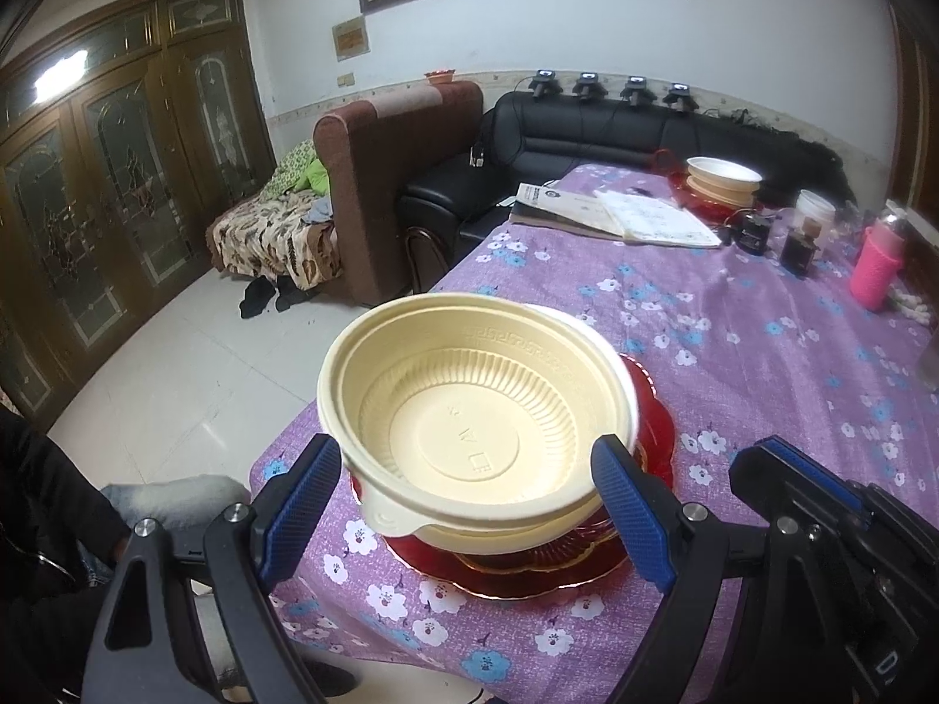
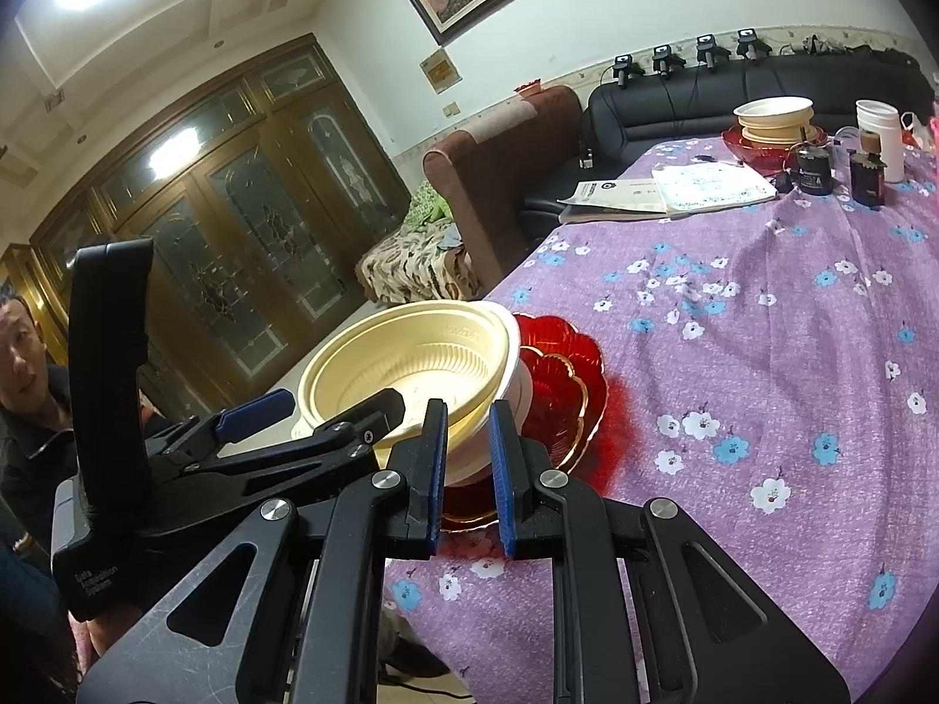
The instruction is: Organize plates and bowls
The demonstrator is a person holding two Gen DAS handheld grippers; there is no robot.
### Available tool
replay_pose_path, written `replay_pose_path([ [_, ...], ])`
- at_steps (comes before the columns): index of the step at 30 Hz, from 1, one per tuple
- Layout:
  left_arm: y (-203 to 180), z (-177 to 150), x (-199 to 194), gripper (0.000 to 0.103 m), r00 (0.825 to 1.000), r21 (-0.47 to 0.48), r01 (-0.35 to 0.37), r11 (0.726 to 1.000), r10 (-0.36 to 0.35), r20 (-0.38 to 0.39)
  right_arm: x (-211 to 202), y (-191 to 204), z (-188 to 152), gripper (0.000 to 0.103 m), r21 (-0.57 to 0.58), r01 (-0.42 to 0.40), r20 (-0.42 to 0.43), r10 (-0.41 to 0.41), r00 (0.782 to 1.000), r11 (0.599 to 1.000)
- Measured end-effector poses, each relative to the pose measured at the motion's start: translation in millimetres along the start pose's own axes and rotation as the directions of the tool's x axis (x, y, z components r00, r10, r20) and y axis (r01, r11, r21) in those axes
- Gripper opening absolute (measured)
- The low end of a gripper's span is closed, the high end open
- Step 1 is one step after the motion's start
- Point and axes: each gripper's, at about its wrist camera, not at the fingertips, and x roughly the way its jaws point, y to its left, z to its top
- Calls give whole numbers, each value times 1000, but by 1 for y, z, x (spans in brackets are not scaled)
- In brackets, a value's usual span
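A cream plastic bowl (image 1: 469, 405) sits tilted on top of a white bowl, stacked on red glass plates (image 1: 645, 434) at the near corner of the table. My left gripper (image 1: 463, 504) is open, its blue pads on either side of the bowl stack. My right gripper (image 2: 466, 469) is shut on the cream bowl's (image 2: 411, 364) near rim, which sits between its blue pads. The red plates (image 2: 557, 381) show under and right of the bowls. The left gripper also shows in the right wrist view (image 2: 317, 410).
A purple floral tablecloth (image 1: 733, 352) covers the table. At the far end stand another stack of bowls on a red plate (image 1: 722, 179), papers (image 1: 622, 211), small dark bottles (image 1: 798, 246), a white cup (image 1: 816, 208) and a pink bottle (image 1: 877, 270). Sofas stand beyond the table.
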Motion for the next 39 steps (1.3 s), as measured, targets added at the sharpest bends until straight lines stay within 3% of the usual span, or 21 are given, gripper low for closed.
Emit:
replay_pose_path([
  [18, -4, 2, -15, 87, 997, 12, 25, 1000, -26, 79, -6, -9, 2, 15, 40, -2, 11, 2, 1000, 999],
  [31, -13, -2, -11, 87, 996, 47, 46, 998, -49, 78, -15, -6, 7, 15, 41, 33, 36, -34, 999, 999],
  [39, -2, -1, -7, 87, 995, 8, 42, 999, -42, 89, -10, 2, 6, 15, 35, 41, 31, -42, 999, 999],
])
